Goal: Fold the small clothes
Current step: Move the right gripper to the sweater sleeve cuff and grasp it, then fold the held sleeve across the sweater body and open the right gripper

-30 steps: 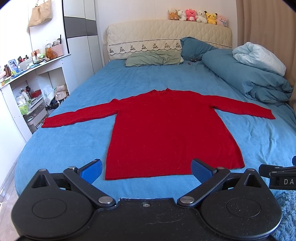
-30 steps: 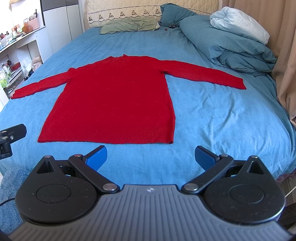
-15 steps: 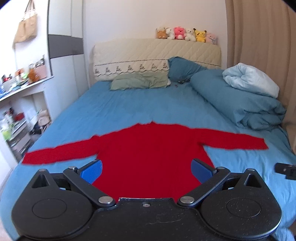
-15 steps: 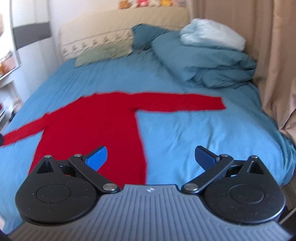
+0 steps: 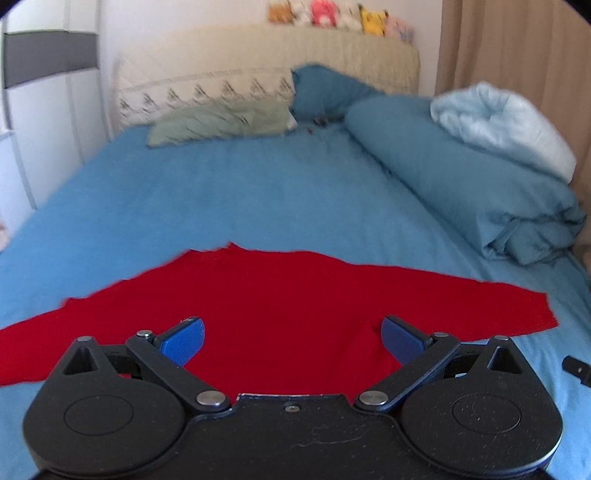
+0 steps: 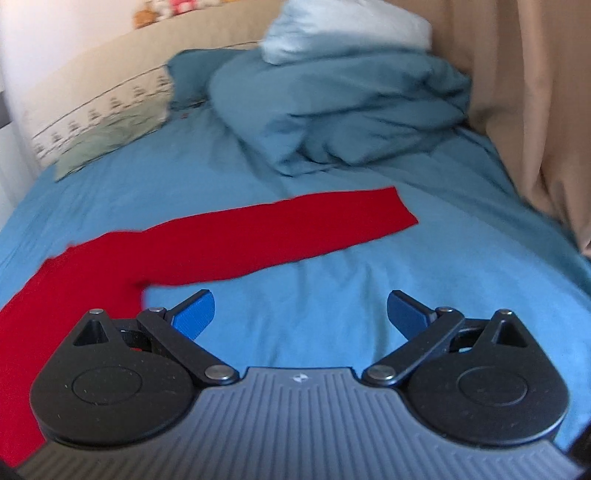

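A red long-sleeved sweater (image 5: 288,295) lies flat on the blue bed sheet (image 5: 221,192), sleeves spread out. My left gripper (image 5: 291,341) is open and empty, over the sweater's body. In the right wrist view the sweater's right sleeve (image 6: 295,229) stretches toward the curtain side. My right gripper (image 6: 300,314) is open and empty, over bare sheet just in front of that sleeve, beside the sweater's side edge. The sweater's hem is hidden under both grippers.
A folded blue duvet (image 5: 461,177) with a pale blue blanket (image 5: 506,125) on it lies at the right. Pillows (image 5: 221,122) and a headboard with plush toys (image 5: 332,14) are at the far end. A curtain (image 6: 535,92) hangs on the right.
Both grippers have moved forward over the bed. The left one now hovers over the sweater's body. The right one has swung right toward the right sleeve. Both stayed open.
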